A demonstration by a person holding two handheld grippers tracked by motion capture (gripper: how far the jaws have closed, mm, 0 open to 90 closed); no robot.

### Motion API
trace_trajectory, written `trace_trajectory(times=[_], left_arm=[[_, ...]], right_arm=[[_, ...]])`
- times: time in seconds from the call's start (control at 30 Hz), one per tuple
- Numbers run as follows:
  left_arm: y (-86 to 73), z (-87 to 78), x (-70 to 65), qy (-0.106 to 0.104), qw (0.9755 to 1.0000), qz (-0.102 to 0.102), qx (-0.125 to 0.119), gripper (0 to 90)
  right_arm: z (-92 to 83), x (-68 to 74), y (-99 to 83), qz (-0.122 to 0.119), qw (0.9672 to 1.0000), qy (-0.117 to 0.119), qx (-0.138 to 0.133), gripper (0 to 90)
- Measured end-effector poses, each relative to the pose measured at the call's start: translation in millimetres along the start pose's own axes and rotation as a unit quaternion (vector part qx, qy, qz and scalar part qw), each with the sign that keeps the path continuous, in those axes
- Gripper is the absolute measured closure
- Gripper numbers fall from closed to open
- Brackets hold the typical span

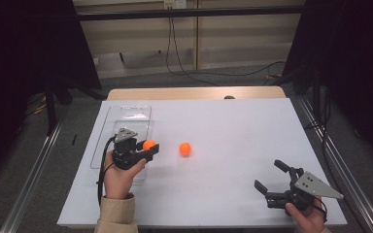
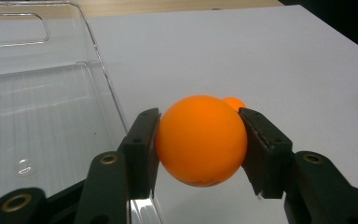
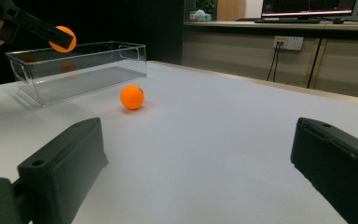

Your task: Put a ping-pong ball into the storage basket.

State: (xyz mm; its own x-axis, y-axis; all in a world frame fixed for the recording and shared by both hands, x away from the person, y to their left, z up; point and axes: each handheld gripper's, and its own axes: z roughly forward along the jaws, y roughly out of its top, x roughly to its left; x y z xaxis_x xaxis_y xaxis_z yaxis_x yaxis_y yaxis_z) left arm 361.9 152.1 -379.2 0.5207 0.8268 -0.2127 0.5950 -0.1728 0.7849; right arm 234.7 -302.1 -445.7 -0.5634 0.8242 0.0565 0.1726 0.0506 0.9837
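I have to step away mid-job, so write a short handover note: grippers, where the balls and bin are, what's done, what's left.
Left gripper: shut on one orange ball, held above the table beside the clear bin's right wall, not yet over it.
Right gripper: open, empty, near the table's right front corner.
Second orange ball: loose on the white table, right of the held one.
Bin: nothing in it.
Done: first ball picked up.
Left: probably move it over the bin and release, then fetch the loose ball.
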Motion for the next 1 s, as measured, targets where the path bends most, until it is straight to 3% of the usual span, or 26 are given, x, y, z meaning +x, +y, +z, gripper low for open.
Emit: trace_trajectory(times=[1.0], left_arm=[[1.9,-7.7,8.4,0.011,0.9999,-0.003,-0.005,50.9]], right_arm=[[-0.8,-0.1,-0.1,0.003,1.0,-0.003,0.0,2.4]])
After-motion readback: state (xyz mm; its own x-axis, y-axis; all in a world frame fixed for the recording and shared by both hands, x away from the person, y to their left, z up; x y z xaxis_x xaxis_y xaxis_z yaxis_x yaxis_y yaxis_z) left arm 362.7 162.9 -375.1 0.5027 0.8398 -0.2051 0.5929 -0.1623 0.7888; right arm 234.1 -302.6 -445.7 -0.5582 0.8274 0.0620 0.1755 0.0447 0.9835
